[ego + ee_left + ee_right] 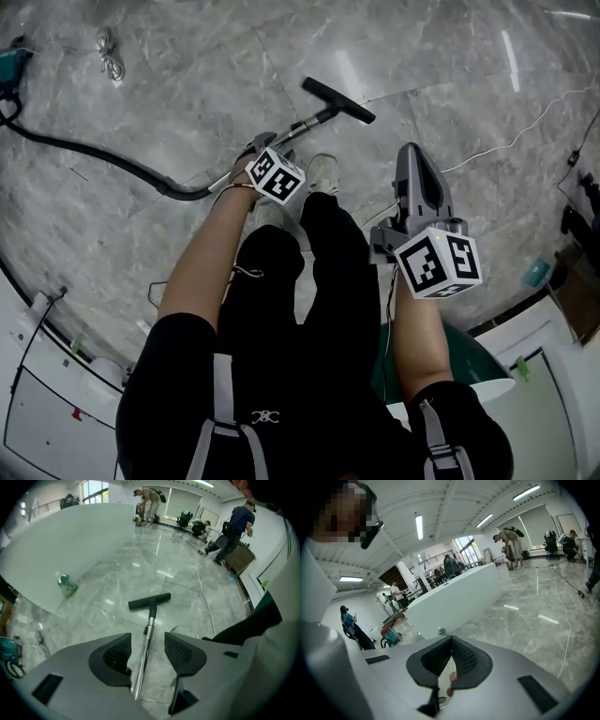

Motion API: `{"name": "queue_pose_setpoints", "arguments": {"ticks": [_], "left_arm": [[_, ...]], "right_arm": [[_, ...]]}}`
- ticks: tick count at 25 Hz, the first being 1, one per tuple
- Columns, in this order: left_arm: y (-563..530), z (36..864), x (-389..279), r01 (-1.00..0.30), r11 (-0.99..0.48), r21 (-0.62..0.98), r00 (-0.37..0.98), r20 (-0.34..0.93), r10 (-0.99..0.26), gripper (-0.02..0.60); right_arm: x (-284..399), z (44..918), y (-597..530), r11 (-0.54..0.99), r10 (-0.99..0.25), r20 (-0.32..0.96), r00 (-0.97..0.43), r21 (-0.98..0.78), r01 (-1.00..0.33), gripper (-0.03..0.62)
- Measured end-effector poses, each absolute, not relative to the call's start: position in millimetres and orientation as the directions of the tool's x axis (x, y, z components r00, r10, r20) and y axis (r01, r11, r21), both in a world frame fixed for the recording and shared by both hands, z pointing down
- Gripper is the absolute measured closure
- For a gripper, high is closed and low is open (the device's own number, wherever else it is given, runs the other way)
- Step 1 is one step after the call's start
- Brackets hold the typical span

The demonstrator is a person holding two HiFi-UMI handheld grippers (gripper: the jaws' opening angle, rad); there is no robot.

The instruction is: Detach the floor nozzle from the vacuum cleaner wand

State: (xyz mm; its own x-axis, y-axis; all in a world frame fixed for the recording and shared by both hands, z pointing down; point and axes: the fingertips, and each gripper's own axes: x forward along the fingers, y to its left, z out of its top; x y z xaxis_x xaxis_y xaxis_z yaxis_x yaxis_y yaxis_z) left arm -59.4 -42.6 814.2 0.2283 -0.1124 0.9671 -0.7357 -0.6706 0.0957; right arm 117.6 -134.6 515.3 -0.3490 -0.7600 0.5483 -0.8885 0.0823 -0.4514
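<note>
The vacuum wand [302, 124] is a shiny metal tube lying on the grey marble floor, with the black floor nozzle [338, 100] on its far end. A black hose [94, 156] curves away from its near end to the left. My left gripper [267, 142] hangs over the wand's near end. In the left gripper view its jaws stand open on either side of the wand [142, 660], the pads apart from the tube, and the nozzle [149, 601] lies ahead. My right gripper [411, 155] is held to the right, away from the wand, shut on nothing [451, 641].
A teal vacuum body [11, 66] sits at the far left with a coiled cord [111, 54] near it. A thin cable [525, 131] runs across the floor on the right. A green bottle [67, 585] stands by the white counter. My shoe [323, 173] is beside the wand. People work far off.
</note>
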Motion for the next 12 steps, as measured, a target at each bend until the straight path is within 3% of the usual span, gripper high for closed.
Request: {"name": "queue_pose_setpoints", "arguments": {"ticks": [12], "left_arm": [[-5, 1066, -76, -0.668, -0.741, 0.072, 0.075, 0.997, 0.029, 0.377]], "right_arm": [[116, 658, -170, 0.141, -0.749, 0.533, -0.393, -0.451, -0.881, 0.581]]}}
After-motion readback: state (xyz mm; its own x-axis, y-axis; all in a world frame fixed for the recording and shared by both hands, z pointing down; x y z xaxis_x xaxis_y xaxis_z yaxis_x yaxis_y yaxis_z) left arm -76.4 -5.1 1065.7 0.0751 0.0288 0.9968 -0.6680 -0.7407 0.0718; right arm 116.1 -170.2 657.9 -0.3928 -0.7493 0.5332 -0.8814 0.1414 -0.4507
